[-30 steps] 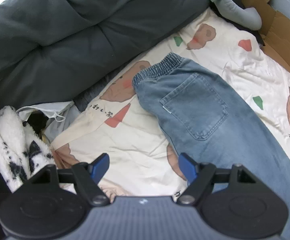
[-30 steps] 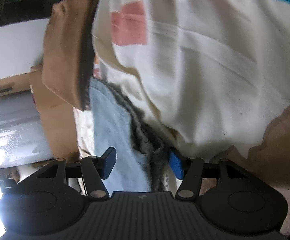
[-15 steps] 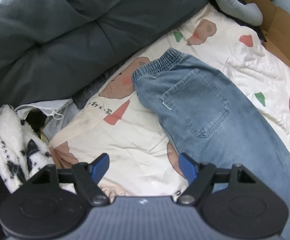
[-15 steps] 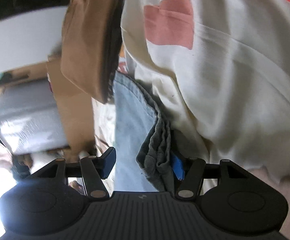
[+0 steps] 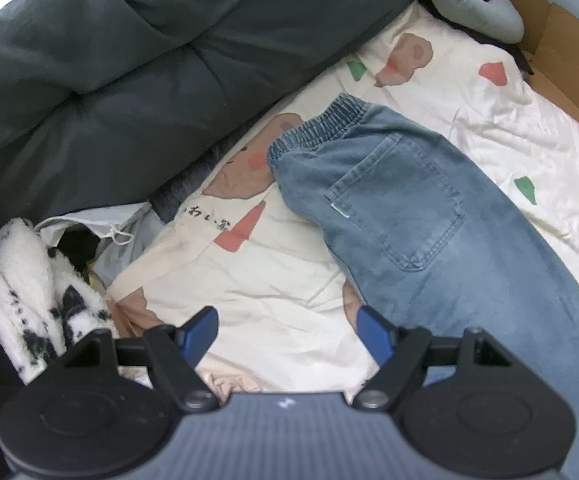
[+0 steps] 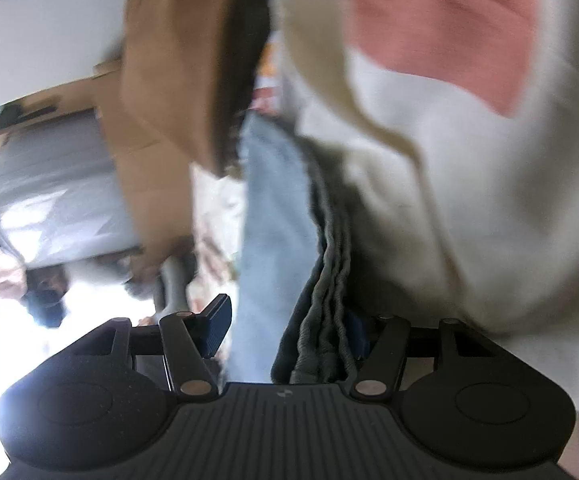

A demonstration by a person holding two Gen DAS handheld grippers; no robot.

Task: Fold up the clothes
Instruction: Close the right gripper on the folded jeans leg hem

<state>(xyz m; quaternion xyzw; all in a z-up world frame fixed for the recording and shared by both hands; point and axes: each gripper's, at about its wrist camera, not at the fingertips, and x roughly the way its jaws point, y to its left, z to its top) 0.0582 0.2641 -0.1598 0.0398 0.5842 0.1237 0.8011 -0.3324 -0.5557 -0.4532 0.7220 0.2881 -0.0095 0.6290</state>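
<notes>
While the cream printed bedsheet [image 5: 273, 280] and dark duvet [image 5: 129, 80] sit where they did a second ago, the blue jeans [image 5: 409, 208] lying on that sheet, waistband toward the duvet, have slid slightly down the left wrist view. The left gripper [image 5: 287, 332] stays spread and empty above bare sheet; the right gripper [image 6: 289, 326], its view now blurred, has jeans hem [image 6: 325, 304] bunched against one pad only, further in than before, jaws apart
</notes>
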